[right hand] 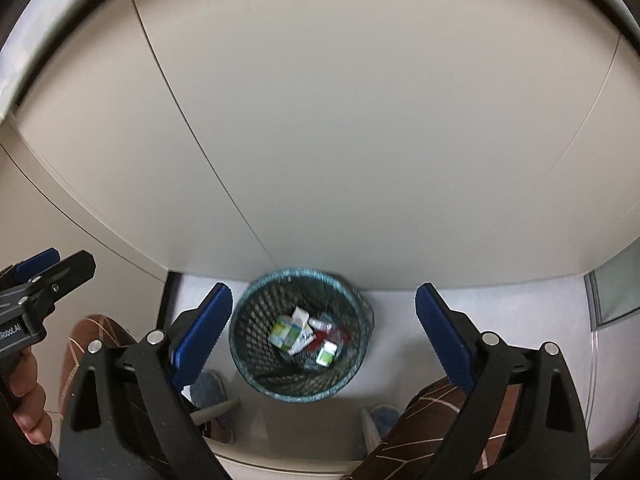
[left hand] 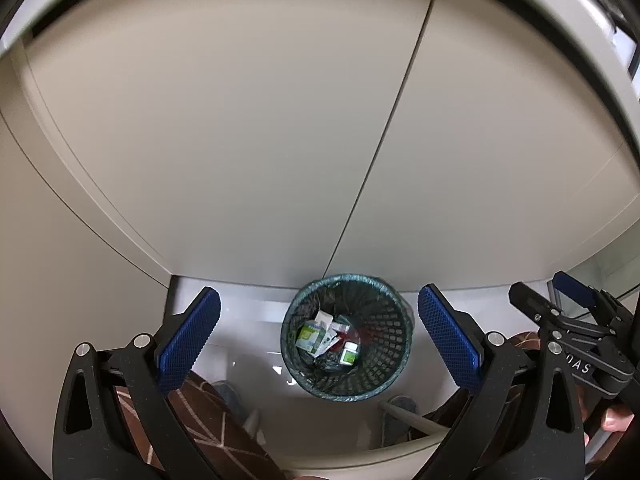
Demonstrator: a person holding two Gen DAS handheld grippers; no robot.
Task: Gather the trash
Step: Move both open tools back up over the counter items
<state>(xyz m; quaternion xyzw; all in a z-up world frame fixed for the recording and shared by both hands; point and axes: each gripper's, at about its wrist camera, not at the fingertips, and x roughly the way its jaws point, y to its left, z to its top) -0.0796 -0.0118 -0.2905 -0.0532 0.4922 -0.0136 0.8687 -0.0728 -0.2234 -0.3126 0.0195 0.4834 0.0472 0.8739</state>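
A round black mesh trash basket lined with a blue-green bag stands on the pale floor below; it also shows in the right wrist view. Inside lie a green-and-white carton, a small white-capped bottle and white and red wrappers. My left gripper is open and empty, high above the basket. My right gripper is open and empty, also high above it. The right gripper appears at the right edge of the left wrist view; the left gripper appears at the left edge of the right wrist view.
A beige tabletop with a seam fills the upper view and overhangs the floor just behind the basket. The person's brown patterned trousers and blue-grey shoes stand near the basket. A glass panel is at the right.
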